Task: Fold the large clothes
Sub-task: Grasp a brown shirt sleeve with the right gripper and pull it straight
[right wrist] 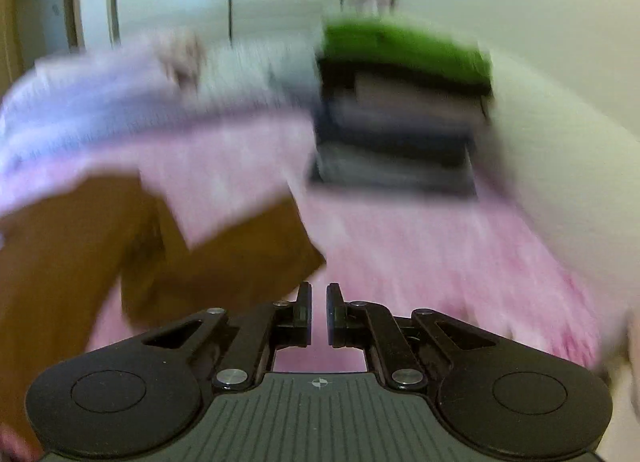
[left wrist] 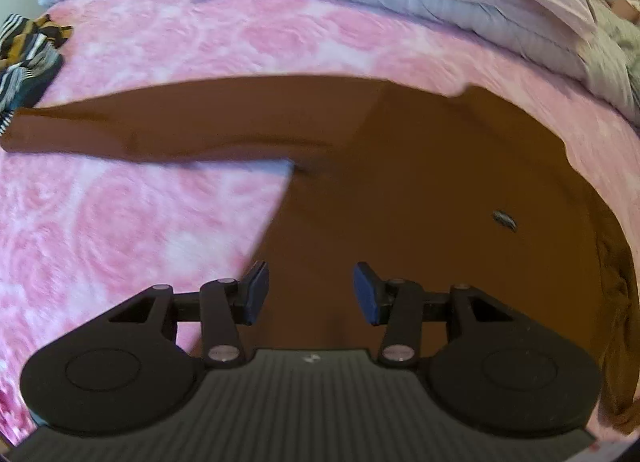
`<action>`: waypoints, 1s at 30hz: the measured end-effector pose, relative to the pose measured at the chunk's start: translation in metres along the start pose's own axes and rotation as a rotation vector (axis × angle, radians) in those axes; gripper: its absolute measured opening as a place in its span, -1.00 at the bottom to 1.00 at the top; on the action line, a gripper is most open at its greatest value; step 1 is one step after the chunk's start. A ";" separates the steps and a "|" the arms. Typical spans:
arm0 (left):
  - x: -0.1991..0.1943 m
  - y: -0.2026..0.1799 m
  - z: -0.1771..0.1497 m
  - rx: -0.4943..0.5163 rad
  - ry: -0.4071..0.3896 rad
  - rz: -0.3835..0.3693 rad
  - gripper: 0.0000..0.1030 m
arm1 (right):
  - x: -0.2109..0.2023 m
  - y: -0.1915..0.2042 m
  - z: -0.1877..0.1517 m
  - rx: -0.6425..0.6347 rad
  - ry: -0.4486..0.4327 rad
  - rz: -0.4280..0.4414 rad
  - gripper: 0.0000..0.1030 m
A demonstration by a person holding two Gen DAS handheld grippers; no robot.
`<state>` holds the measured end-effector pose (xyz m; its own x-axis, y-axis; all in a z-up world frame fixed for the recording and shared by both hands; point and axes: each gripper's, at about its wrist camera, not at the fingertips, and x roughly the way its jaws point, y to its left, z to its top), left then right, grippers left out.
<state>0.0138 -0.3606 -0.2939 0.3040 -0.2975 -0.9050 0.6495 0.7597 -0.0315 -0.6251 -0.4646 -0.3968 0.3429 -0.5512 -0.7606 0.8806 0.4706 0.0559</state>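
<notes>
- The right wrist view is badly blurred; a stack of folded clothes topped in green (right wrist: 404,109) is hard to make out.
- The brown long-sleeved garment (left wrist: 420,181) lies flat on the pink rose-patterned bed cover (left wrist: 120,221), one sleeve outstretched.
- The left gripper (left wrist: 308,292), released and empty, tilts down above it.
- The right gripper (right wrist: 319,314) is clenched on nothing.

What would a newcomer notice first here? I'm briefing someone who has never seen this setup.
The big brown garment spread flat across the pink flowered bedspread dominates the left wrist view, with the left tongs open above it. In the blurred right wrist view, a stack of folded clothes topped with bright green sits farther back on the bed, beyond the right tongs.
</notes>
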 end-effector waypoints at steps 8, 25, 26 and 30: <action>0.004 -0.040 -0.010 0.063 0.019 -0.011 -0.18 | 0.061 -0.017 -0.036 0.639 0.225 0.114 -0.38; 0.007 -0.031 0.014 0.035 -0.022 -0.007 -0.14 | 0.247 -0.047 0.094 0.713 0.483 -0.186 -0.68; 0.008 -0.028 0.012 0.027 -0.015 -0.002 -0.14 | 0.236 -0.047 0.093 0.714 0.452 -0.173 -0.95; 0.006 -0.016 0.010 0.002 -0.005 -0.001 -0.14 | 0.144 -0.050 0.096 0.692 0.075 -0.072 -0.95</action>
<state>0.0123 -0.3808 -0.2942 0.3064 -0.3013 -0.9030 0.6512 0.7583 -0.0320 -0.5889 -0.6334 -0.4472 0.2747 -0.5033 -0.8193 0.9147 -0.1259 0.3841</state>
